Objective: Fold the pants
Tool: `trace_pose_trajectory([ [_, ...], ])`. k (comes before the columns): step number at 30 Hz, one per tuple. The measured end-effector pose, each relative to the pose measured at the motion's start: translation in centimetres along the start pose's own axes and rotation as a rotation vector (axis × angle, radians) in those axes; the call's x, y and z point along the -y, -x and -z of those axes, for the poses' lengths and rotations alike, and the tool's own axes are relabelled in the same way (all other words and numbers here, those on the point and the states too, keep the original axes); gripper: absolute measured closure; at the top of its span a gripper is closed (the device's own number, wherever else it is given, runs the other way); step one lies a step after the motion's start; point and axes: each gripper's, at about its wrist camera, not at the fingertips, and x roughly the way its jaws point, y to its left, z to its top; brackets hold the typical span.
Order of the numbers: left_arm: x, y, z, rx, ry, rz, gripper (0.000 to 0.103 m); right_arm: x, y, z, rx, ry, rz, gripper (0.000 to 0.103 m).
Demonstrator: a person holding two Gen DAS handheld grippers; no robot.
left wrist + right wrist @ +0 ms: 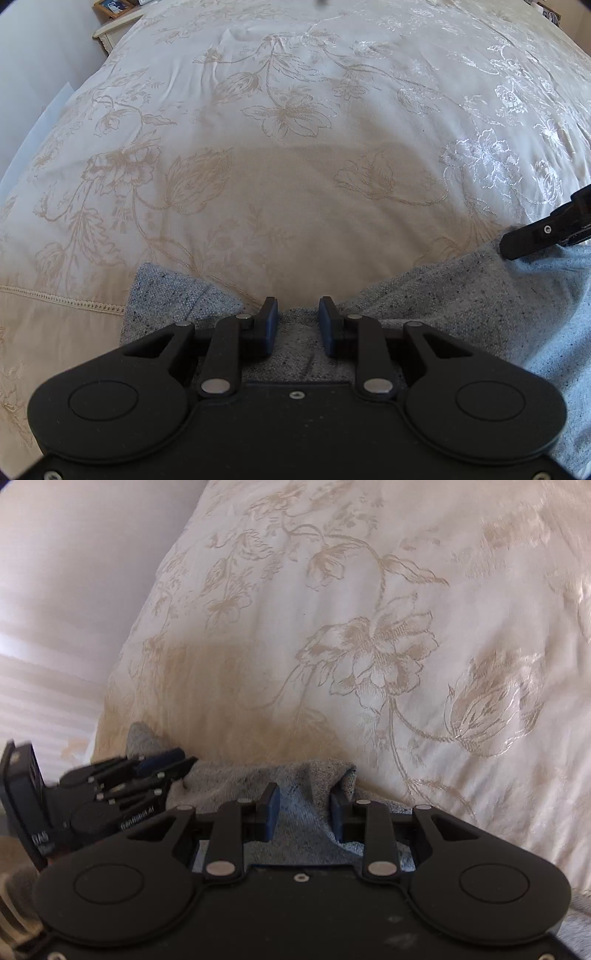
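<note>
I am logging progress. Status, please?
Both hand-held grippers, left and right, astride grey pants fabric. Grip unconfirmed. Bedspread unobstructed.

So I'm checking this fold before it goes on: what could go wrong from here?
1. The left gripper has grey pants fabric bunched between its fingers, but contact is unclear; a lift might leave the cloth behind.
2. The right gripper sits at a rumpled edge, so it could catch one layer only.
3. The floral bedspread lies right under the pants and could get pinched too.
</note>
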Motion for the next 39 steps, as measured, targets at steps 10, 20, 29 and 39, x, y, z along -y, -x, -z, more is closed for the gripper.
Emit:
trace_pose_trajectory([
  [10,-0.7,-0.7,-1.0,-0.015,0.042,0.014,0.067,-0.2,1.5,-1.7,0.19,-0.105,0.175,0.101],
  [20,-3.3,3.2,-3.1,0.027,0.182,-0.061,0.069,-0.6,2.4,-3.0,0.332,0.016,0.277,0.101],
  [29,-0.6,1.3,2.2,-0.054,-0.036,-0.236,0.065,-5.5,5.8,2.6,0.361,0.205,0.227,0.089],
  [39,-1.4,4.6,3.2,0.04,0.116,-0.3,0.058,-6.7,0.9,14.2,0.05,0.41,0.279,0.088],
])
